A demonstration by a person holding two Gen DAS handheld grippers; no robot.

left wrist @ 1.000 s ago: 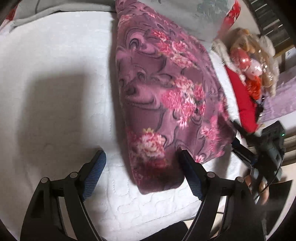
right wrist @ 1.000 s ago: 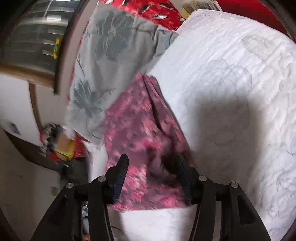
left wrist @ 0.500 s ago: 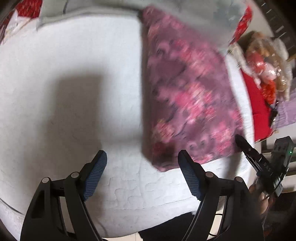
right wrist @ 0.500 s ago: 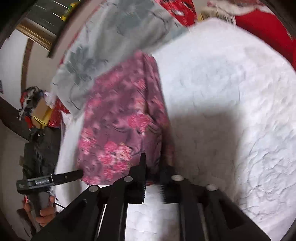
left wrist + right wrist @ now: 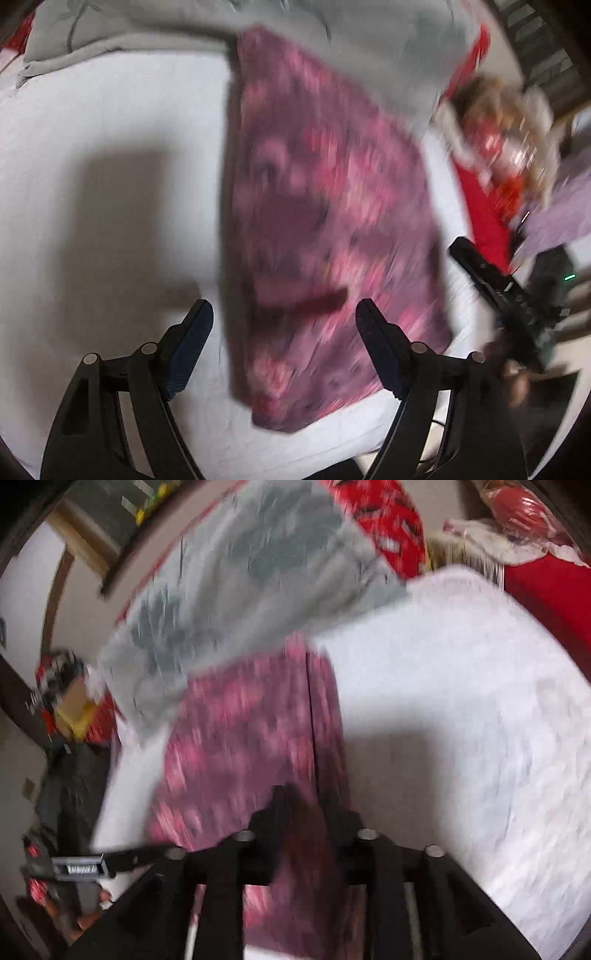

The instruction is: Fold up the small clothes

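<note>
Floral garment (image 5: 325, 229) lies in a long folded strip mid-frame on the white bed (image 5: 110, 155). Your left gripper (image 5: 284, 332) hangs spread and empty above its near end; your right gripper (image 5: 306, 808) has just reopened, fabric between its jaws, seemingly to lift that end over.

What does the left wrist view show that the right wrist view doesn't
Only the left wrist view shows the left tongs standing open and empty above the near end of the floral garment, plus a purple cloth at the right edge.

Only the right wrist view shows the right tongs with a fold of the garment between them; their jaws have just been opening, and blur hides whether the pads press. It also shows a yellow box on the floor.

Both show the garment, the white quilted bedspread, and the grey flowered cloth.
</note>
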